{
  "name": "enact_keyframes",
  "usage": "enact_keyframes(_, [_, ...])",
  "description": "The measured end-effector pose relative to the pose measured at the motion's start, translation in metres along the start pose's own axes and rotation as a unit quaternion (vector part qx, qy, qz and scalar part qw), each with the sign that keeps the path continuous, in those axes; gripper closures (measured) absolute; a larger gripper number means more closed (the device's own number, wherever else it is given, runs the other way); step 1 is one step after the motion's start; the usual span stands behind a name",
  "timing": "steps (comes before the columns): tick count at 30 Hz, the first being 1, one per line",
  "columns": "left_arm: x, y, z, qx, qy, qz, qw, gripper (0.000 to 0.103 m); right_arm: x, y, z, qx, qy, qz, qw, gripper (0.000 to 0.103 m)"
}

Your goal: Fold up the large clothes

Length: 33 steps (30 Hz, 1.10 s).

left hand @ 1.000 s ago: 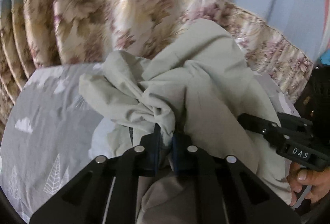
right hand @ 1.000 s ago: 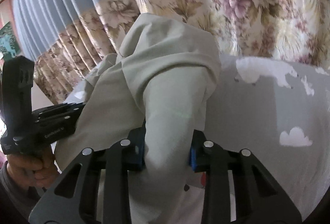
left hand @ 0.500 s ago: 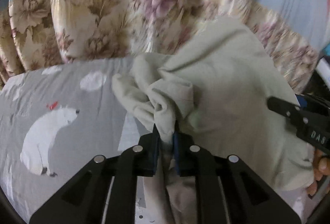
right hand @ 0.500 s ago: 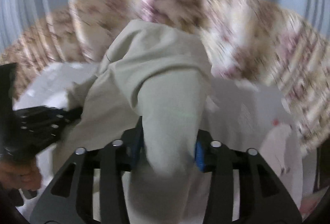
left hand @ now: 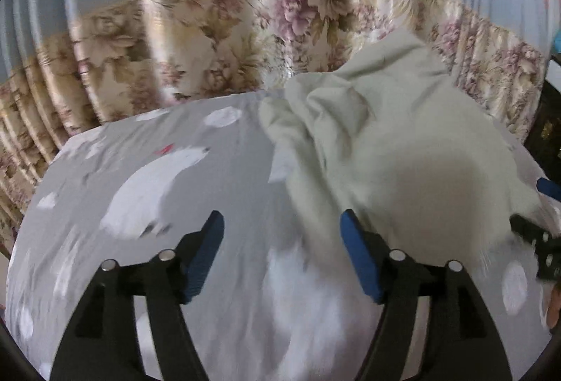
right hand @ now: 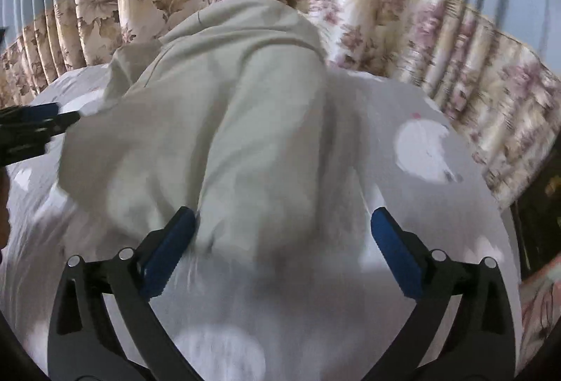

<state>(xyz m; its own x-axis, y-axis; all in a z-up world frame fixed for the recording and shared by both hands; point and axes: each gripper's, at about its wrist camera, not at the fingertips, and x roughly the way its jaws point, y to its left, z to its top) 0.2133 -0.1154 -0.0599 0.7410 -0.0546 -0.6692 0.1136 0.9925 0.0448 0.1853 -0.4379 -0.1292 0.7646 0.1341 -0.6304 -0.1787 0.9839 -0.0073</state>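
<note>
A pale green garment (left hand: 392, 153) lies crumpled in a heap on the grey bed sheet (left hand: 140, 188) printed with white bears and clouds. My left gripper (left hand: 280, 216) is opening, its blue pads wide apart over bare sheet, and the garment's edge lies just beside the right pad. In the right wrist view the garment (right hand: 245, 107) rises as a thick fold. My right gripper (right hand: 282, 212) is also opening, and the fold's near end lies loose between its pads, brushing the left one. Both views are blurred by motion.
A floral curtain (left hand: 280, 30) with a blue upper part hangs close behind the bed's far edge. Dark furniture (right hand: 536, 216) stands at the right. The black frame (left hand: 541, 240) of the other gripper shows at the right edge, with a fingertip below it.
Both grippers let go of the garment and opened wide. The cloth dropped onto the sheet. The left wrist view swung so the heap now sits to its right.
</note>
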Motion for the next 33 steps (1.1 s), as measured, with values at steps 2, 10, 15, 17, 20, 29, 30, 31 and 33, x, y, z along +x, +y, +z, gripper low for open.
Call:
enact_keyframes(2, [-0.037,0.01,-0.021,-0.014,-0.014,0.019,0.9996,0.018,-0.033,0.005,-0.011,0.013,-0.012,0.003,1.0,0.003])
enact_keyframes(10, [-0.146,0.048,-0.095,-0.089,-0.02,0.081,0.9926,0.003,-0.133,0.08,-0.044,0.007,-0.043,0.02,0.999,0.003])
enact_keyframes(15, [-0.184,0.057,-0.118,-0.076,-0.024,0.115,0.9902,0.002,-0.167,0.133,-0.05,-0.043,-0.044,-0.009,0.998,0.003])
enact_keyframes(17, [-0.197,0.061,-0.126,-0.081,-0.033,0.118,0.9892,0.002,-0.185,0.144,-0.057,-0.05,-0.074,-0.023,0.996,0.003])
enact_keyframes(20, [-0.213,0.066,-0.137,-0.091,-0.043,0.111,0.9887,0.002,-0.201,0.148,-0.067,-0.037,-0.086,-0.026,0.995,0.003])
enact_keyframes(29, [-0.241,0.051,-0.152,-0.068,-0.048,0.107,0.9908,0.002,-0.206,0.13,-0.088,0.009,-0.075,-0.022,0.997,0.003])
enact_keyframes(30, [-0.241,0.05,-0.153,-0.068,-0.051,0.109,0.9904,0.002,-0.205,0.128,-0.089,0.013,-0.074,-0.021,0.997,0.003])
enact_keyframes(31, [-0.242,0.05,-0.154,-0.069,-0.053,0.11,0.9901,0.002,-0.204,0.125,-0.089,0.015,-0.072,-0.022,0.997,0.003])
enact_keyframes(33, [-0.242,0.048,-0.155,-0.069,-0.053,0.105,0.9906,0.002,-0.204,0.121,-0.09,0.018,-0.074,-0.025,0.997,0.003])
